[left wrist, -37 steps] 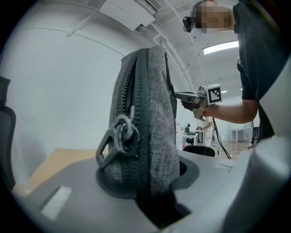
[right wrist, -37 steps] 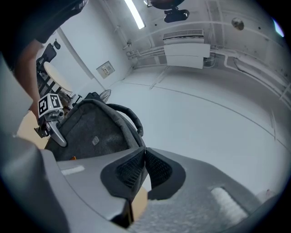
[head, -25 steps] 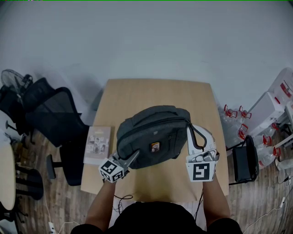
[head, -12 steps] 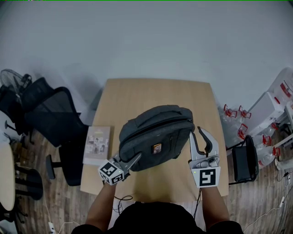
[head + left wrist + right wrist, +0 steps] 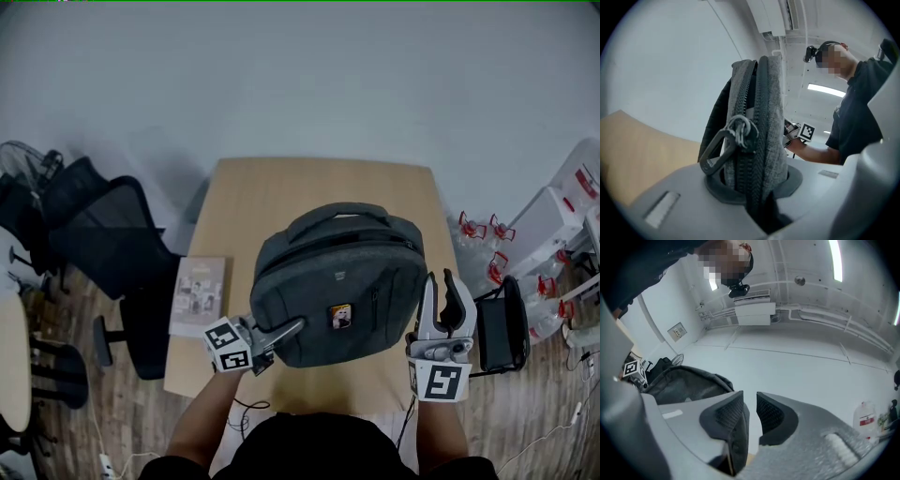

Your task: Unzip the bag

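Up close, the left gripper [image 5: 752, 185] was clamped on the grey bag [image 5: 768, 108], both pads pressed against the fabric edge that stood upright between the jaws. The zip [image 5: 746, 161] ran straight down that edge into the grip, its teeth together. A grey loop pull tab [image 5: 715, 151] hung off to the left, just above the pad. Beyond lay the tan table [image 5: 633, 140] and a white wall [image 5: 670, 56]; at right stood a person [image 5: 860, 108] in a dark shirt.

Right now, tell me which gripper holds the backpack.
The left gripper: its jaws pinch the backpack by its zippered edge; the right gripper has its jaws apart, empty.
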Action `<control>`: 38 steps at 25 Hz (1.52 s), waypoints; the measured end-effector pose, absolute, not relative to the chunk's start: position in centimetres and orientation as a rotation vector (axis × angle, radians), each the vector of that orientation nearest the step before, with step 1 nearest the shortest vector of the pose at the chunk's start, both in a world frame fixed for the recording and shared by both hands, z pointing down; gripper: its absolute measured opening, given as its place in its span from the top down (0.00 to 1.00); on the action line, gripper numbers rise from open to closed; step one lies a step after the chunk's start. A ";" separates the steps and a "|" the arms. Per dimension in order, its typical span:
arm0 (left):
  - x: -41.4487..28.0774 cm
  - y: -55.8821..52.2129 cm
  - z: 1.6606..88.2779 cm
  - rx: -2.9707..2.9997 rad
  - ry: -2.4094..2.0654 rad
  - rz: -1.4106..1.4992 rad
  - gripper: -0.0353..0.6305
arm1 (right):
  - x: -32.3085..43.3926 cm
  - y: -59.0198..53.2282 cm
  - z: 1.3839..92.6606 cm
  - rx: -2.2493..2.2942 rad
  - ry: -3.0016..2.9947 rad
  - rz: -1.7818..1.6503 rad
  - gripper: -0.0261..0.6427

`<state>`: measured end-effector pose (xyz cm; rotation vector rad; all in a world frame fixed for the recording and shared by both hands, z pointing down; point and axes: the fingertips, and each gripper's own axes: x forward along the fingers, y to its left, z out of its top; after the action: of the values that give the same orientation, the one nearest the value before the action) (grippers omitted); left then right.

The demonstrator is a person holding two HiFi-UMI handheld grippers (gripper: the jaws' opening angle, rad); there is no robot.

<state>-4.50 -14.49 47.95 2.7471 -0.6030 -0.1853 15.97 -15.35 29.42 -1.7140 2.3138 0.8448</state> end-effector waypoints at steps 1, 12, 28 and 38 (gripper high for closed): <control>-4.3 -14.6 48.2 2.727 -0.577 -0.181 0.79 | 16.0 -14.9 28.9 -1.714 2.299 0.864 0.83; -3.6 -19.5 53.9 2.336 -0.429 -0.253 0.79 | 13.8 -13.5 30.0 -1.701 2.350 0.859 0.83; -4.8 -21.9 63.0 1.987 -0.514 -0.016 0.78 | 9.9 -13.6 36.3 -1.635 2.568 0.687 0.83; -5.2 -23.5 68.0 1.896 -0.638 0.121 0.76 | 8.9 -13.3 39.7 -1.622 2.648 0.554 0.83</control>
<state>-5.19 -23.51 67.96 1.8957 -0.6380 0.1214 8.89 -13.34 39.73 -1.6215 2.6477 0.5545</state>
